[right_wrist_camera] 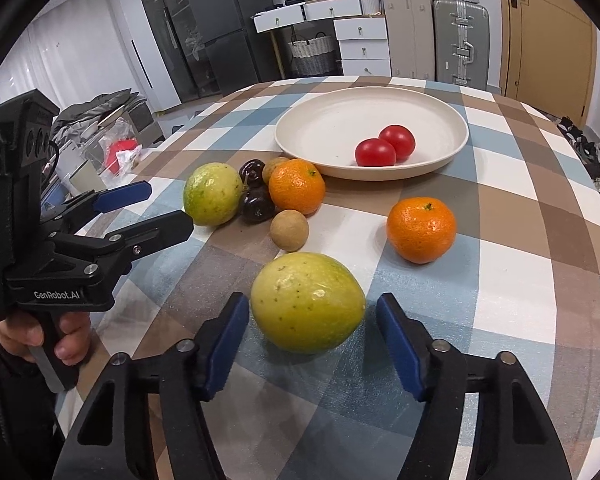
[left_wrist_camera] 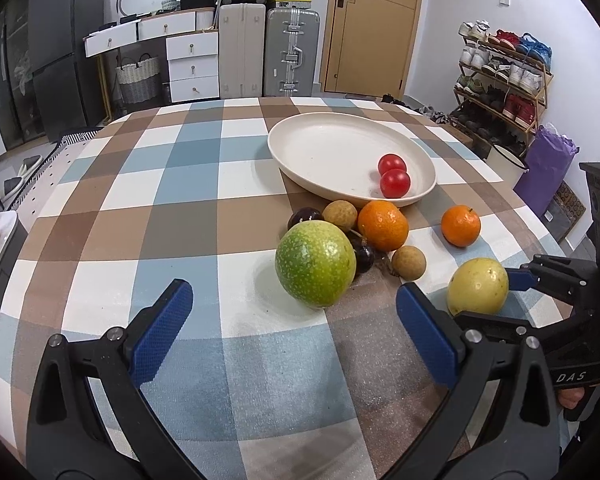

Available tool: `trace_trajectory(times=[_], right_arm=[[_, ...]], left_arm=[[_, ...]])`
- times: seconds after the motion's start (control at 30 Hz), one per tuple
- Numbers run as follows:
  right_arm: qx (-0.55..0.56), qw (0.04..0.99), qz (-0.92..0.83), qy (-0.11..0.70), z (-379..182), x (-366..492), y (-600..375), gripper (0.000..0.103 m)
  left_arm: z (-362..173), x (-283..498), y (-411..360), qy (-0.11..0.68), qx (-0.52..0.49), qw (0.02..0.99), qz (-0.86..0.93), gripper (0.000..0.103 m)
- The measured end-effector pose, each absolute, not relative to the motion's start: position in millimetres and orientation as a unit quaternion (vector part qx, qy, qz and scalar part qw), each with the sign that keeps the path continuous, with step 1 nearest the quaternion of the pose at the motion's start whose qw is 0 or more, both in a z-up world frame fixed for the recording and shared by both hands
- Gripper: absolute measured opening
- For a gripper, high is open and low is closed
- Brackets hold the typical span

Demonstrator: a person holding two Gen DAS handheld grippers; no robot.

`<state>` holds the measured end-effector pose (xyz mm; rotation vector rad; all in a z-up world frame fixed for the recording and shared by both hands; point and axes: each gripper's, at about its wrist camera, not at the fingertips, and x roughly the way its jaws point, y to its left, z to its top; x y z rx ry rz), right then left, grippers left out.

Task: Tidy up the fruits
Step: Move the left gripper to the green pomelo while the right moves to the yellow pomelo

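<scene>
A cream plate (left_wrist_camera: 324,148) (right_wrist_camera: 332,120) holds two red tomatoes (left_wrist_camera: 394,176) (right_wrist_camera: 384,146). In front of it lie a green passion fruit (left_wrist_camera: 315,263) (right_wrist_camera: 213,193), two oranges (left_wrist_camera: 383,225) (left_wrist_camera: 461,225) (right_wrist_camera: 421,229), two longans (left_wrist_camera: 409,263) (right_wrist_camera: 289,230), dark cherries (left_wrist_camera: 304,216) (right_wrist_camera: 257,205) and a yellow passion fruit (left_wrist_camera: 477,286) (right_wrist_camera: 307,301). My left gripper (left_wrist_camera: 294,312) (right_wrist_camera: 168,210) is open just short of the green fruit. My right gripper (right_wrist_camera: 308,332) is open, its pads either side of the yellow fruit, apart from it.
The table has a blue, brown and white checked cloth (left_wrist_camera: 188,184). Behind it stand suitcases (left_wrist_camera: 292,52), a drawer unit (left_wrist_camera: 188,64), a door (left_wrist_camera: 372,24) and a shoe rack (left_wrist_camera: 504,76). A purple bag (left_wrist_camera: 548,168) sits past the right edge.
</scene>
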<state>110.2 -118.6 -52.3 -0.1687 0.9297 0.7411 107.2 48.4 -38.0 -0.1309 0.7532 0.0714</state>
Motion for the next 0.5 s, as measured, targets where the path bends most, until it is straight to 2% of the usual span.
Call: trace_trajectory(times=[0.03, 0.07, 0.33, 0.43, 0.5], right_arm=[[-0.081, 0.824, 0.35, 0.438, -53, 110, -118, 0.055], [-0.081, 0.825, 0.351, 0.436, -52, 109, -118, 0.053], [-0.08, 0.826, 0.353, 0.432, -51, 106, -120, 0.053], [-0.076, 0.827, 0.352, 0.432, -49, 107, -123, 0.053], [-0.073, 0.828, 0.351, 0.432, -48, 109, -125, 0.053]], left_arm=[[-38, 108, 48, 0.367, -0.065, 0.927, 0.035, 0.102], [-38, 108, 48, 0.367, -0.065, 0.927, 0.035, 0.102], [-41, 121, 50, 0.376, -0.068, 0.923, 0.038, 0.101], [-45, 126, 51, 0.387, -0.071, 0.919, 0.032, 0.097], [-47, 129, 53, 0.393, -0.077, 0.916, 0.029, 0.087]])
